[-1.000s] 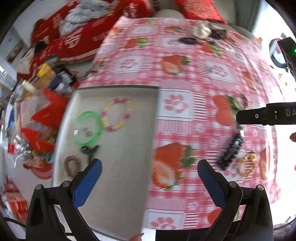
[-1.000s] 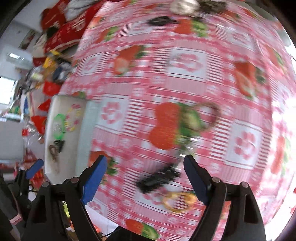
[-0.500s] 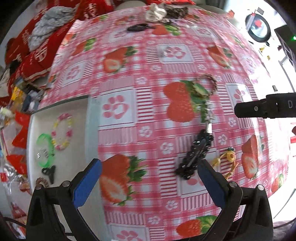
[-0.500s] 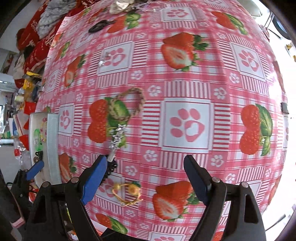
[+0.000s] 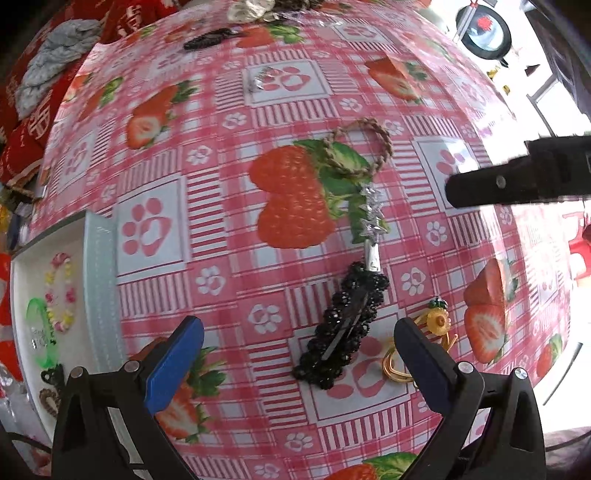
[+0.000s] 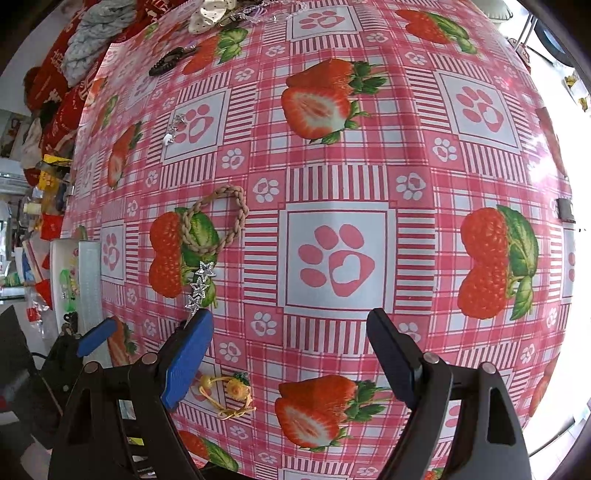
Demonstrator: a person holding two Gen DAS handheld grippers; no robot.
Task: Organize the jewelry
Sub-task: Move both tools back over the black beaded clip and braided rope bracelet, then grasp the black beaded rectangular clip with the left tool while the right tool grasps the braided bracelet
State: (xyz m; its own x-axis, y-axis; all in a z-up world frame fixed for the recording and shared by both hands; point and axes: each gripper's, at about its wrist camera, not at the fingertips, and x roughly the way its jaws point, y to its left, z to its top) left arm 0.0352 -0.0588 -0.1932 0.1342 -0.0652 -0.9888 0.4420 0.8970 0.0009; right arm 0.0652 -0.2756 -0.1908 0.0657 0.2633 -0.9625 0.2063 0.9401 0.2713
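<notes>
A black beaded hair clip [image 5: 341, 328] lies on the strawberry tablecloth just ahead of my open, empty left gripper [image 5: 297, 349]. Beside it are a silver star hair clip [image 5: 373, 225], a braided tan bracelet [image 5: 354, 147] and a yellow cord with a yellow bead [image 5: 436, 325]. A white tray [image 5: 99, 295] at the left holds a green bangle [image 5: 42, 332] and a pastel bead bracelet [image 5: 61, 291]. My right gripper [image 6: 290, 354] is open and empty over the cloth; the braided bracelet [image 6: 218, 221], star clip [image 6: 199, 284] and yellow cord [image 6: 232, 395] lie to its left.
More pieces lie at the table's far edge: a black clip [image 5: 207, 38], a small silver earring [image 5: 258, 79] and a pale fabric bow [image 6: 207, 16]. Red packages and clutter fill the floor at the left [image 5: 33, 122]. The table's near edge is close below both grippers.
The left gripper has swung right from over the tray to the black beaded clip. The right gripper has moved right, so the jewelry now sits at its left.
</notes>
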